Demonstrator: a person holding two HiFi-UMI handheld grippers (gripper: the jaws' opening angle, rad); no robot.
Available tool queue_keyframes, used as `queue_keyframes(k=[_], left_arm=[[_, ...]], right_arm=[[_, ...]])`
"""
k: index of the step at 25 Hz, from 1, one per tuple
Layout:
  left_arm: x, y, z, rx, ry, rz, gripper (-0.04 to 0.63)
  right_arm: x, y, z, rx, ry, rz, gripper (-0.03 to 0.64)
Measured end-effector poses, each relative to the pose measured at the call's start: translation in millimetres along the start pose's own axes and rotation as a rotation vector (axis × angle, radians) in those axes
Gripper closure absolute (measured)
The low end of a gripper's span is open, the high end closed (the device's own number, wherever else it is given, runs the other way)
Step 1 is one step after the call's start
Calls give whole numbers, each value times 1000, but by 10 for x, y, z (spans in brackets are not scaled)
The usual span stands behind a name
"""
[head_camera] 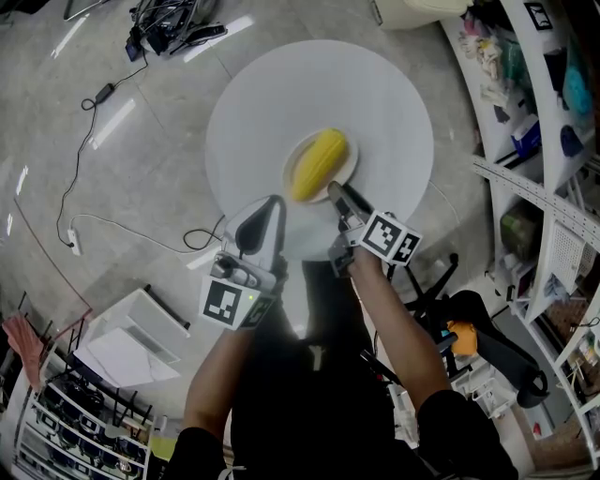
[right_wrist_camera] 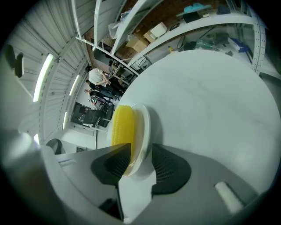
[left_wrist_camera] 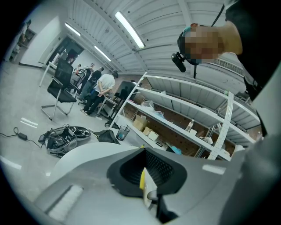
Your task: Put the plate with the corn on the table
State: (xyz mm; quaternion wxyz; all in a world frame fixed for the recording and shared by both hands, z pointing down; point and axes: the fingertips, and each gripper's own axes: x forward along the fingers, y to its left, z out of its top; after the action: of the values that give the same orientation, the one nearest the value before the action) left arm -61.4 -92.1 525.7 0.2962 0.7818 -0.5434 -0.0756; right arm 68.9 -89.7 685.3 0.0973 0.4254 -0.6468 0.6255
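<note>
A small white plate (head_camera: 349,169) with a yellow corn cob (head_camera: 319,161) lies flat on the round white table (head_camera: 394,94), near its front edge. My right gripper (head_camera: 336,193) reaches the plate's near rim. In the right gripper view the plate (right_wrist_camera: 145,125) and corn (right_wrist_camera: 122,125) stand between the spread jaws of the right gripper (right_wrist_camera: 136,160); the pads do not press on the rim. My left gripper (head_camera: 273,203) hovers at the table's front edge, left of the plate, and holds nothing. In its own view the left gripper (left_wrist_camera: 145,169) shows pads almost together, with only a thin slit.
Metal shelves (head_camera: 544,141) with boxes and bottles stand close on the right. A tangle of cables (head_camera: 169,28) lies on the floor beyond the table. A white box (head_camera: 131,342) sits at lower left and a black chair base (head_camera: 497,356) at lower right.
</note>
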Motion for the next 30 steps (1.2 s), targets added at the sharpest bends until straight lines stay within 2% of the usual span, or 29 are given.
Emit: queue_keyframes(k=[18, 30], left_arm=[[-180, -110, -28, 14, -13, -1, 592], [-440, -300, -40, 33, -28, -4, 592]], right_arm=[[-151, -12, -82, -13, -16, 3, 460], [-365, 74, -199, -42, -39, 16, 497]])
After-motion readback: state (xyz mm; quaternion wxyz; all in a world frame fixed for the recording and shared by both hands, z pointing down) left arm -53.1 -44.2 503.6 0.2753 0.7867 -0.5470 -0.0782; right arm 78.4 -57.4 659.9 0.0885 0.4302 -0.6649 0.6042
